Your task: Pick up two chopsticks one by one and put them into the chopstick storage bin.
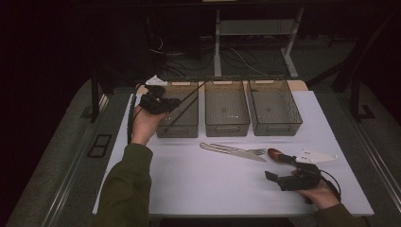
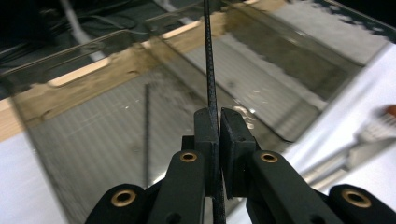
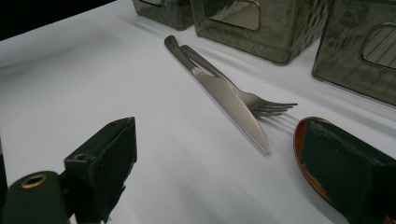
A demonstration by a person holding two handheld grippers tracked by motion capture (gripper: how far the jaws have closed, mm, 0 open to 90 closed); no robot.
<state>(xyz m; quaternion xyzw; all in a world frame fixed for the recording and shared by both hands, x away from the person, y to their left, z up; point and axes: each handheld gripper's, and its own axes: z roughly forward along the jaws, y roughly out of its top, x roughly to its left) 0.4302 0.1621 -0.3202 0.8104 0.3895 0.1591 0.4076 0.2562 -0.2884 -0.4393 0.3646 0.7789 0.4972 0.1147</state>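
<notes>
My left gripper is held over the leftmost clear bin, shut on a thin black stick that points up and away to the right. In the left gripper view the jaws pinch that stick, and a second black stick lies on the bin floor below. My right gripper rests open at the table's front right, nothing between its jaws. Just ahead of it lie a steel knife across a fork, and a brown-bowled spoon beside its right jaw.
Two more clear bins, middle and right, stand in a row beside the leftmost one at the back of the white table. Table legs and cables show on the dark floor behind. Metal rails run along both table sides.
</notes>
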